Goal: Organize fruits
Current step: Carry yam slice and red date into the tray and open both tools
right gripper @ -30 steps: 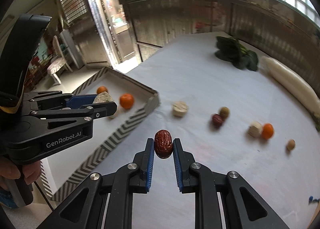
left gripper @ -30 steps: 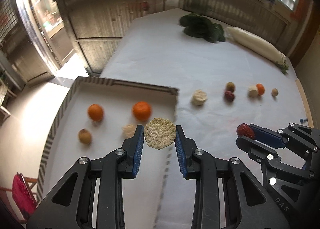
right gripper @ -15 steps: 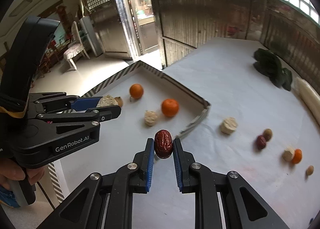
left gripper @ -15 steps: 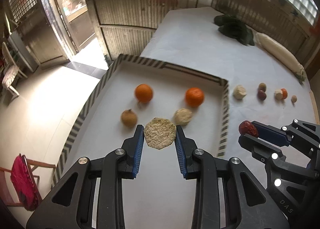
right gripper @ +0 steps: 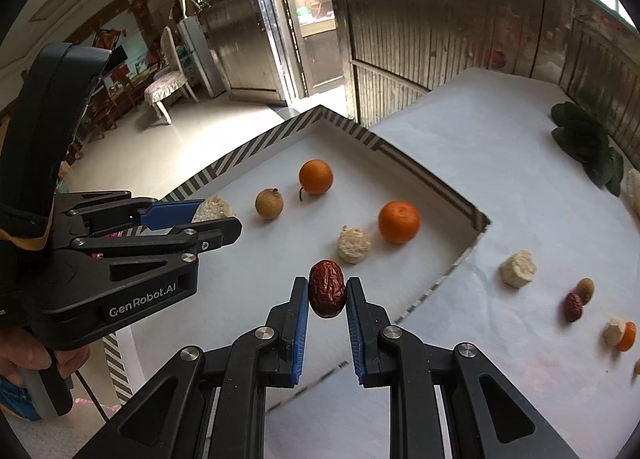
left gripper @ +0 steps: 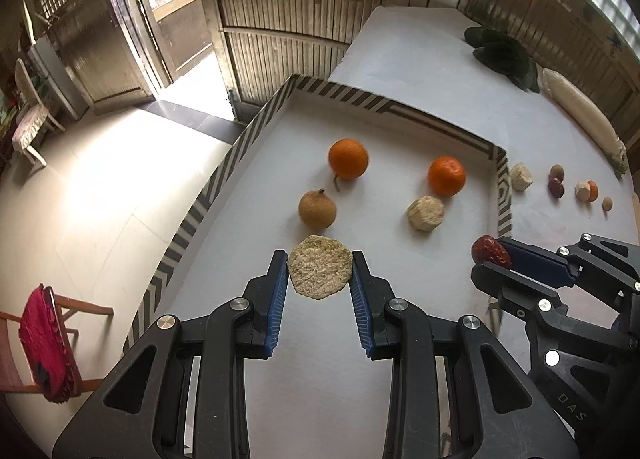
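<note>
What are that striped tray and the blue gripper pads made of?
Tray: probably cardboard, matte, with thin folded walls and printed stripes. Left gripper pads: seemingly ribbed blue rubber or plastic, going by the fine ridges; which one is unclear.

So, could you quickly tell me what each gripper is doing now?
Left gripper: shut on the flat beige hexagonal slice.
Right gripper: shut on the wrinkled dark-red date.

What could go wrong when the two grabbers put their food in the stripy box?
1. The red date is pinched only at the right gripper tips, so it might slip out early.
2. The left gripper holds its pale round slice right above the brown fruit, so it may land on it.
3. The two oranges could roll if bumped.
</note>
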`<act>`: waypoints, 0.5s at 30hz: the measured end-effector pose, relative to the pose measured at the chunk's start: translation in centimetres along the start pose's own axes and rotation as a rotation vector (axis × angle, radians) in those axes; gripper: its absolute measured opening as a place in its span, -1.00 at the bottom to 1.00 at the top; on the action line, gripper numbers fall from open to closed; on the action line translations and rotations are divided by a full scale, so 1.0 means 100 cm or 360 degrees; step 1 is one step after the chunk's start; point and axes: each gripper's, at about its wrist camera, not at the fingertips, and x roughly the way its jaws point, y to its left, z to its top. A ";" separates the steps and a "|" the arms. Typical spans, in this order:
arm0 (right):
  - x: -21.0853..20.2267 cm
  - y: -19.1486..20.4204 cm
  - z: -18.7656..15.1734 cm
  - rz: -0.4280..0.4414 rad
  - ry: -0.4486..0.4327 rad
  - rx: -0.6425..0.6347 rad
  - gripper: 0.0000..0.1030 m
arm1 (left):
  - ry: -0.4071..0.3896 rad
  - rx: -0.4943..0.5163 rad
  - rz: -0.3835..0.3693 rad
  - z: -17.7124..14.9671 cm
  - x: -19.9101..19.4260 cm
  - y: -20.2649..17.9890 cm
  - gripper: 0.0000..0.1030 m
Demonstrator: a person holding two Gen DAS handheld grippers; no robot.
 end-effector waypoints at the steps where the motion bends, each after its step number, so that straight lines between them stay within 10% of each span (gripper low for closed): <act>1: 0.003 0.000 0.001 0.0009 0.0007 0.0002 -0.65 | 0.0008 -0.0005 0.0000 -0.001 0.002 0.002 -0.42; 15: 0.048 0.003 0.009 -0.0016 0.0117 0.0018 -0.65 | 0.0079 -0.0030 -0.0003 -0.003 0.025 0.013 -0.42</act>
